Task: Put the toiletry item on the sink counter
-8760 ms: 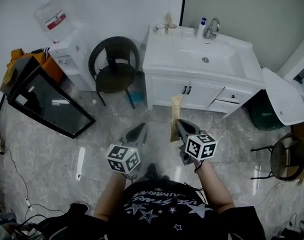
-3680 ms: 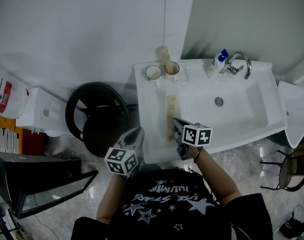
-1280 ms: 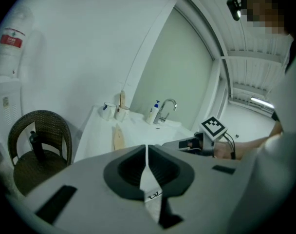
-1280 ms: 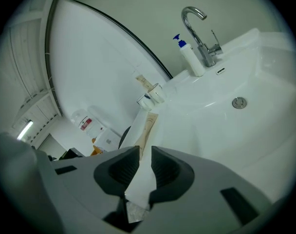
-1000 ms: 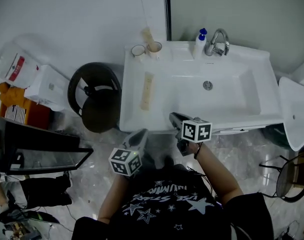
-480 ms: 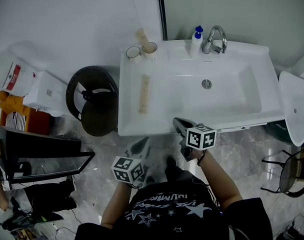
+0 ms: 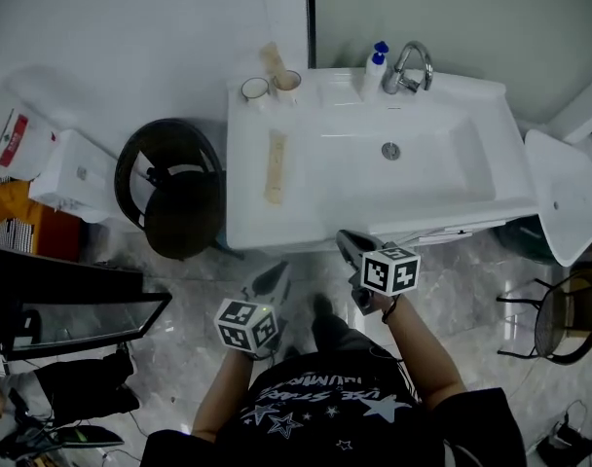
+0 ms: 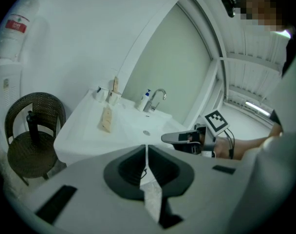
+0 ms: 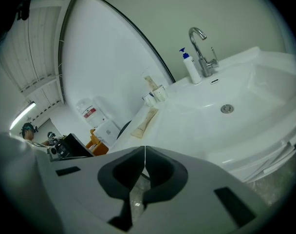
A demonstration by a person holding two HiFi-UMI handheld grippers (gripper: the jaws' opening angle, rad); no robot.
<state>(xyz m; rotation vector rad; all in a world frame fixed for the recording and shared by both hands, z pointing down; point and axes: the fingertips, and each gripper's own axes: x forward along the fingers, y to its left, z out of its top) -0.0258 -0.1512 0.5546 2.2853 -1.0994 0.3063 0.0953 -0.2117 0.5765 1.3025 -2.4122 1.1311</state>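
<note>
Presently: toiletry tube (image 7: 275,166) flat on sink worktop (image 7: 249,224), left of the basin (image 7: 442,159); left claw (image 7: 275,272) and right claw (image 7: 347,241) both closed, empty, apart from it.

sink counter (image 7: 245,217): looking like glossy white ceramic, super smooth
faucet (image 7: 411,58): shining like polished chrome metal
toiletry tube (image 7: 275,166): coming across as matt beige plastic
chair (image 7: 184,222): showing dark woven wicker, kinda rough
floor (image 7: 169,282): gleaming, polished marble-look tile
left gripper (image 7: 275,272) and right gripper (image 7: 345,238): wearing matt grey plastic shells, darker matt lining inside
</note>
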